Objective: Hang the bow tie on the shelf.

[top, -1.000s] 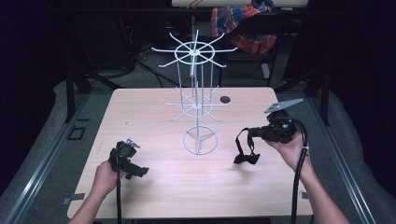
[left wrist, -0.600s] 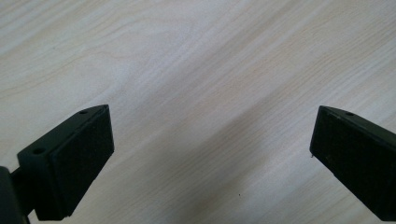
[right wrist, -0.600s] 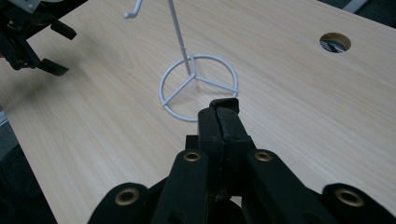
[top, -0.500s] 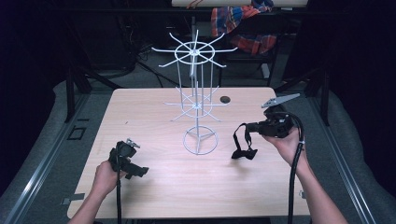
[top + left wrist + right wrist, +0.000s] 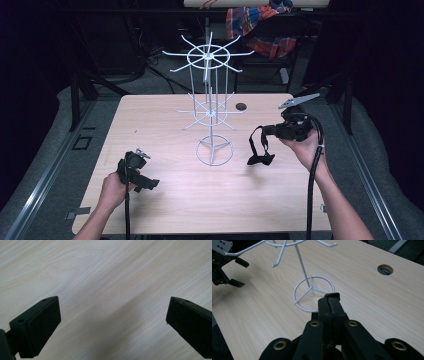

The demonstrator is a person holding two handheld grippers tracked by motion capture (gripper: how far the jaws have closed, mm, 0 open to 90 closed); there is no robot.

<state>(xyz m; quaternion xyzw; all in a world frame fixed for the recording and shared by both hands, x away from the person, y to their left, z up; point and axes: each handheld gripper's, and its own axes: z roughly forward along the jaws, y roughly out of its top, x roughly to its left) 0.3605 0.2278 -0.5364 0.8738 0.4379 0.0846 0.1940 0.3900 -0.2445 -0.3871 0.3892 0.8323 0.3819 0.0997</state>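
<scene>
High view overlooks table [image 5: 165,200], left view close, right view shares perhaps wire stand [image 5: 313,288]

- table [image 5: 165,200]: pale wood, light grain streaks
- wire rack [image 5: 212,112]: white all over, hooks and ring base
- left gripper [image 5: 113,327]: black, matte pads
- right gripper [image 5: 329,306]: black, brass-coloured rivets, grey plate on top
- strap [image 5: 260,150] hanging from the right gripper: black
- cloth [image 5: 262,25] behind table: red, blue, orange plaid
- floor: grey
- surroundings: black
</scene>
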